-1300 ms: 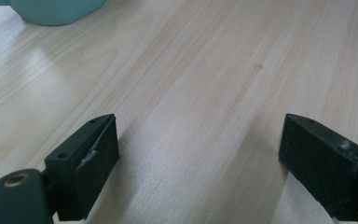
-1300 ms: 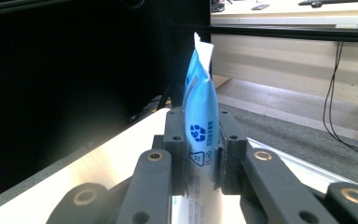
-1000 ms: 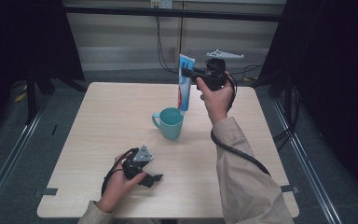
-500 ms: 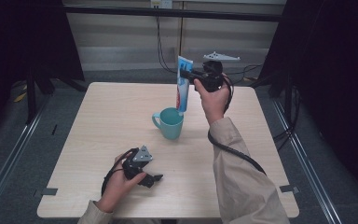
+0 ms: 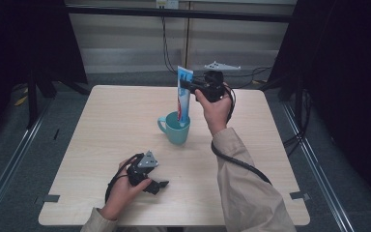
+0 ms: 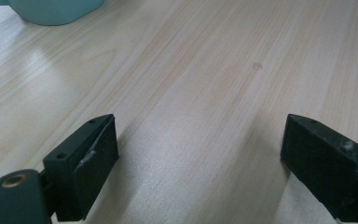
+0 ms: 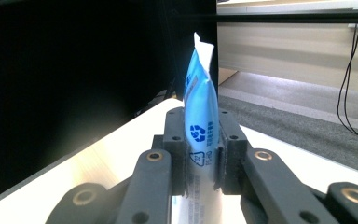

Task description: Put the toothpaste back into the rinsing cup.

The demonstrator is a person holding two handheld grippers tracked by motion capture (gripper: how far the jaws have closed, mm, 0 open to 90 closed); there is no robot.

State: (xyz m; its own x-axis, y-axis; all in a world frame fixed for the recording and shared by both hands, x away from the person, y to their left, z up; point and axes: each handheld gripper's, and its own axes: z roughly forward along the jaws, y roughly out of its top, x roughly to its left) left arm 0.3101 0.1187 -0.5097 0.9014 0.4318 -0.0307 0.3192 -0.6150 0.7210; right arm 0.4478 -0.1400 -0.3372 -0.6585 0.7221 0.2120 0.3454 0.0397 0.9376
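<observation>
Holding tube upright in your right gripper — jaws pinched on its upper part, lower end already dipping into mug mid-table. Grab and carry done, I'd say. Left to do: lower it, let go. Left gripper parked on table, jaws spread — holding nothing.

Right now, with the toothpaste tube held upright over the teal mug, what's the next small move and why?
Probably lower the right claw a little further. It grips the tube upright, with the lower end seemingly just inside the mug. Letting go now might tip it out. The left claw rests open on the table.
</observation>
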